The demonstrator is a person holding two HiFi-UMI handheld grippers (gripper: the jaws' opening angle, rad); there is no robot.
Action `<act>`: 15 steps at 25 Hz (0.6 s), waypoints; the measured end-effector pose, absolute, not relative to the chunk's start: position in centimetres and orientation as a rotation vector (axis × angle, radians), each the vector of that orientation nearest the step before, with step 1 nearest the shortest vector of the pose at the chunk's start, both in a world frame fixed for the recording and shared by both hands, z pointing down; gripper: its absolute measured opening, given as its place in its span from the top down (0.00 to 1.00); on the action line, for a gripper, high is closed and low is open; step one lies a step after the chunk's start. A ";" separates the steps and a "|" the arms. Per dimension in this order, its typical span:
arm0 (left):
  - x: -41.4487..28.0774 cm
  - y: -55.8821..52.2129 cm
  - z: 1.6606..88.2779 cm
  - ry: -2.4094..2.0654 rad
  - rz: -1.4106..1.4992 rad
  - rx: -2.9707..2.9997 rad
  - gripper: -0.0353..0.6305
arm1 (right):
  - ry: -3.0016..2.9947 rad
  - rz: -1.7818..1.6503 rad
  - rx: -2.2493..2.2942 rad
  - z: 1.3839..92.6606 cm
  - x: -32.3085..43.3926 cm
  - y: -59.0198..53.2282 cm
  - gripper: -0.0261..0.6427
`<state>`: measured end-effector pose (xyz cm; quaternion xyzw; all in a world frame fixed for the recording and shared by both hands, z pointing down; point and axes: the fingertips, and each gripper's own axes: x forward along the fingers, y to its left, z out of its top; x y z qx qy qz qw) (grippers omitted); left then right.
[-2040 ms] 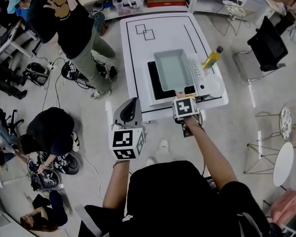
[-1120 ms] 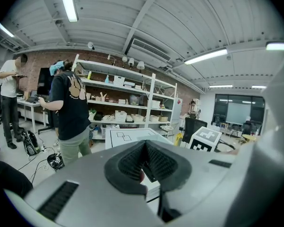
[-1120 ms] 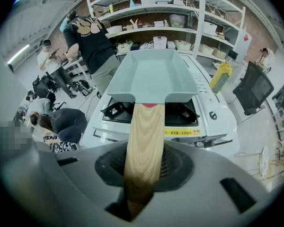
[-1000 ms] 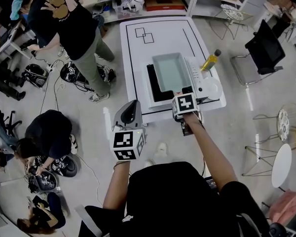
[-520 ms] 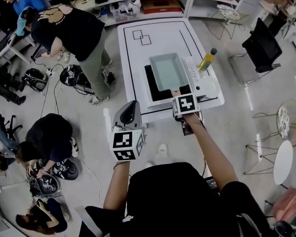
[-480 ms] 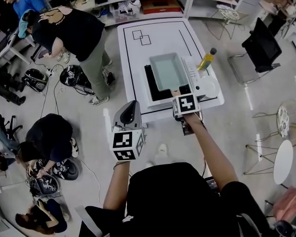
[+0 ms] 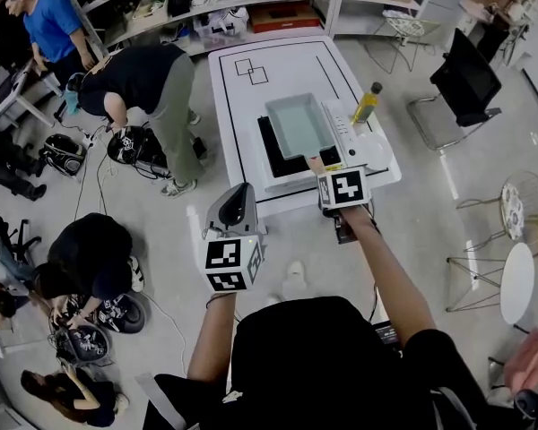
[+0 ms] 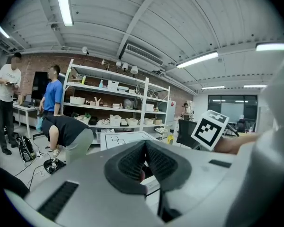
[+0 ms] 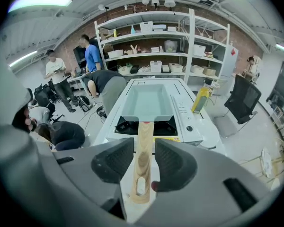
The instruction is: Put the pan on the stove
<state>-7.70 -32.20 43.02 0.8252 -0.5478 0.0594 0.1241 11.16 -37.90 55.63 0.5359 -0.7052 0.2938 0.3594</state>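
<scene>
One pan, one stove, one yellow bottle, one white table, one black chair, and two grippers (left gripper, right gripper).

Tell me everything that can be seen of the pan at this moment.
The pan is a shallow, empty rectangular tray, pale blue-green, with a light wooden handle that has a hanging slot near its end. It sits level on the black stove, its handle pointing back toward the person. The handle lies between the jaws of the right gripper, which have just been opening and stand apart around it without clamping it.
</scene>
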 end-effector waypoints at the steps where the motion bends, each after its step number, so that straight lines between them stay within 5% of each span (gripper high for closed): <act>1: -7.7 -31.9 42.8 -1.595 0.173 2.412 0.93 | -1.829 0.751 1.393 55.1 11.1 -37.6 0.76; 15: -7.8 -26.2 40.8 -1.568 0.167 2.486 0.93 | -2.077 0.697 1.467 47.4 7.9 -32.0 0.93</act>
